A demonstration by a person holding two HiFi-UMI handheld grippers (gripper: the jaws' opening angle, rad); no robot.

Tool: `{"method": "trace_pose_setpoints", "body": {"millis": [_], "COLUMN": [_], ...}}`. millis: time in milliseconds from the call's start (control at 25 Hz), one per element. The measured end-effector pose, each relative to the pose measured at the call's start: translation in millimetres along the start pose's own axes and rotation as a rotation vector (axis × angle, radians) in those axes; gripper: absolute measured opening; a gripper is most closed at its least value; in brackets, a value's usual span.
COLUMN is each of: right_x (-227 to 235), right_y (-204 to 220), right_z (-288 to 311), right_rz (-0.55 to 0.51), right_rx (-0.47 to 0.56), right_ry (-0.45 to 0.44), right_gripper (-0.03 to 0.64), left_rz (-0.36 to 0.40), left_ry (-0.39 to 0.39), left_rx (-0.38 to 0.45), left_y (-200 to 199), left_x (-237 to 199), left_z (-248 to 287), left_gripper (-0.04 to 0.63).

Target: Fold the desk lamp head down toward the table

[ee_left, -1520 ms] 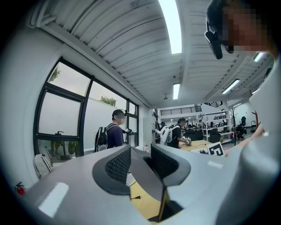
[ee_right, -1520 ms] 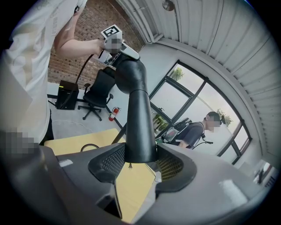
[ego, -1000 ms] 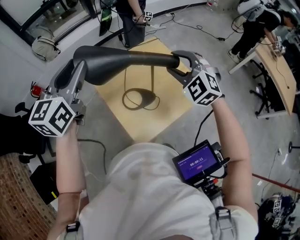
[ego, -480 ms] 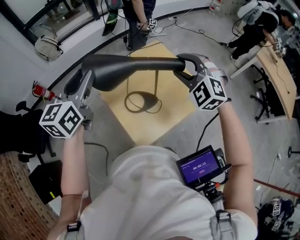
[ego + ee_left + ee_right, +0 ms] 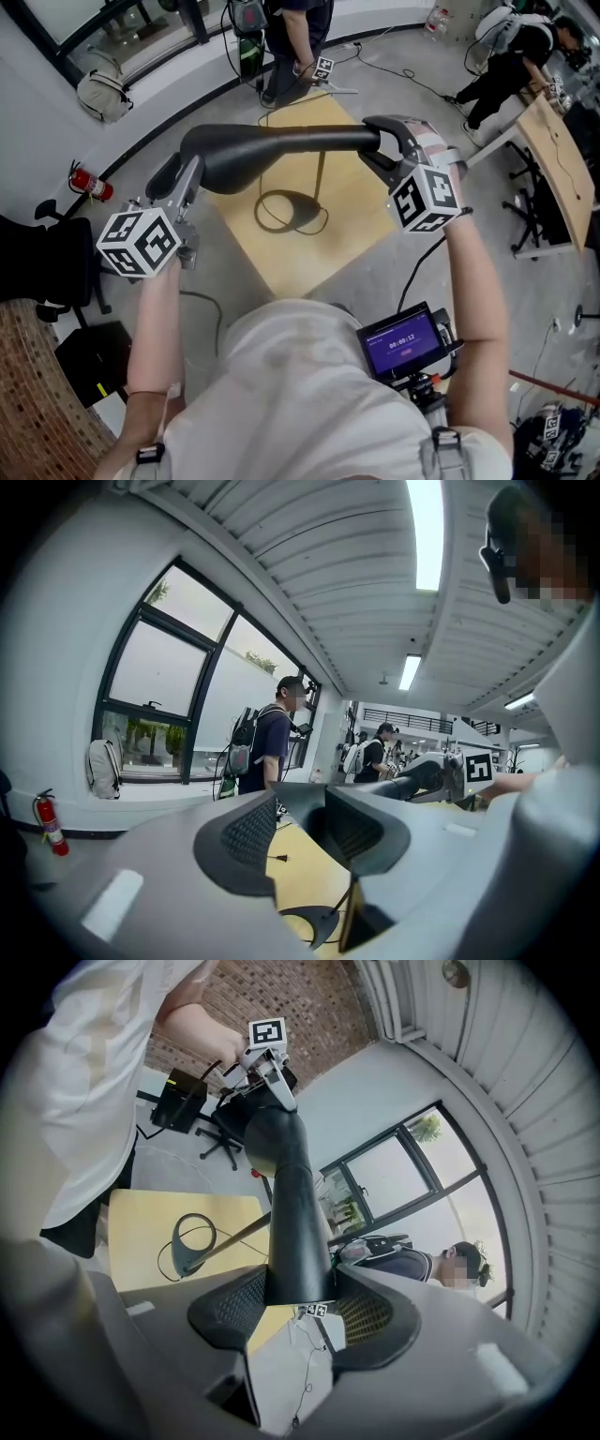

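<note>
**A:** What sits furthest left?

**B:** A red fire extinguisher (image 5: 89, 184) on the grey floor by the wall. Next comes the left gripper (image 5: 180, 174) (its marker cube faces the head camera), just beside the wide end of the long matte-black lamp head (image 5: 272, 148).

**A:** Does it grip that end?

**B:** No. In the left gripper view its jaws stand apart and have just been opening. The textured pads (image 5: 251, 832) press on nothing, and the gap between them shows only the tabletop below. Whether a jaw tip touches the lamp head I cannot tell.

**A:** Where is the lamp head itself?

**B:** It lies roughly level, well above the square pale-wood table (image 5: 281, 262), spanning from one gripper to the other. A thin brass-coloured stem (image 5: 322, 178) drops from near its narrow end to a black ring-shaped base (image 5: 298, 202), which rests on the table.

**A:** And on the right?

**B:** The right gripper (image 5: 375, 145) is clamped on the lamp head's narrow end. In the right gripper view the black shaft fills the space between the jaws, with a pad against each side. Lower right, at the person's waist, sits a small black device with a purple-lit screen (image 5: 405, 342).
</note>
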State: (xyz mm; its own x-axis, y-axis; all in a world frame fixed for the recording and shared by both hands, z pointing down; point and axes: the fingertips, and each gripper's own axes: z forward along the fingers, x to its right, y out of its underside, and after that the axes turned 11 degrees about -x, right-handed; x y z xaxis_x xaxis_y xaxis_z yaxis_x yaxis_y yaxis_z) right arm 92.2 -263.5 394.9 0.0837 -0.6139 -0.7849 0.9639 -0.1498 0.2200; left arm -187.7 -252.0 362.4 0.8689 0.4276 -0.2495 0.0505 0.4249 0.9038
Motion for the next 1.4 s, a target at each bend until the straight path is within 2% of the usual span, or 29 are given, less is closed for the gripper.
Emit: {"method": "trace_pose_setpoints", "body": {"millis": [280,880,1240,1400], "right_x": [6,10,14,14], "right_y": [-5,-13,-14,-14], "right_z": [-3,-6,-7,-8], "right_rz": [-0.094,-0.209,-0.240,-0.246], "right_rx": [-0.031,-0.055,-0.070,-0.074], "right_ry": [0.022,0.042,0.046,0.046], "right_gripper": [0.238,0.242,0.244,0.244], "left_rz": [0.014,-0.116,-0.147,-0.185], "left_ry": [-0.022,0.039,0.006,0.015], "left_rx": [-0.050,-0.054,-0.050,-0.050], "left_y": [27,65,72,74], "left_x": [-9,-19,-21,-22], "left_z": [11,25,28,29], "left_gripper": [0.168,0.173,0.188,0.198]}}
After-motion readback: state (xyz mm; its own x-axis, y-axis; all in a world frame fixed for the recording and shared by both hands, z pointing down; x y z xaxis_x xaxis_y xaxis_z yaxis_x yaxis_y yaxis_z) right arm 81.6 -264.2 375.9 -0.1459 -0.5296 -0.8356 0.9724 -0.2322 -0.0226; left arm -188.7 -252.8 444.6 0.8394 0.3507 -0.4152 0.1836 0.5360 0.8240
